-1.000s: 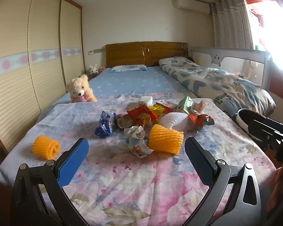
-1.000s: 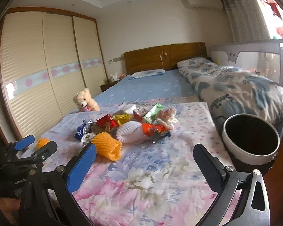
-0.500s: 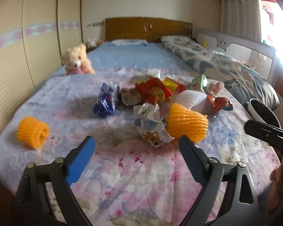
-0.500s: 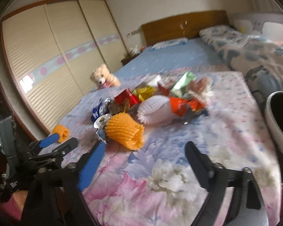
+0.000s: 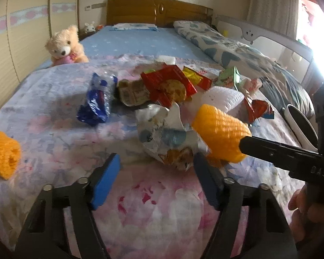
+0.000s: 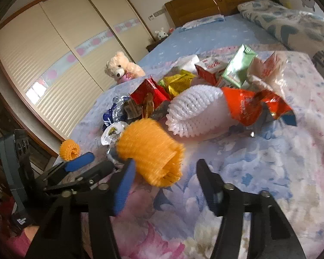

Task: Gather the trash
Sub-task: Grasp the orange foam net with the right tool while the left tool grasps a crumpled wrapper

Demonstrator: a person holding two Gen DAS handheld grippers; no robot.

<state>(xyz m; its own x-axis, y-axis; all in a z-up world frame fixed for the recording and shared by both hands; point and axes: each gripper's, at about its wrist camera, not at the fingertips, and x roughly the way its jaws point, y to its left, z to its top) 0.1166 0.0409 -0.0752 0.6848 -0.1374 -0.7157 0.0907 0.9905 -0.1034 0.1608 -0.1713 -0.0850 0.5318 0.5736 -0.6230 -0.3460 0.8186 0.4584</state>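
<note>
On a flowered bedspread [image 5: 162, 205], wrappers lie heaped mid-bed. The left gripper [image 5: 156, 176], jaws wide, faces a crumpled wrapper [image 5: 168, 138]; the right gripper [image 6: 165, 180], jaws also wide, straddles an orange foam sleeve [image 6: 150, 151], seemingly ready to grab. A bin [image 5: 300, 125] waits beside the bed.

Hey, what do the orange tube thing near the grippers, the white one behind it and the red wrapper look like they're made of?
Orange tube: looks like soft foam netting, matte, with a ribbed open mesh and a hollow end.
White one: apparently the same foam net, knobbly weave, dull white.
Red wrapper: probably glossy plastic or foil film; it is creased, shiny and printed.
</note>
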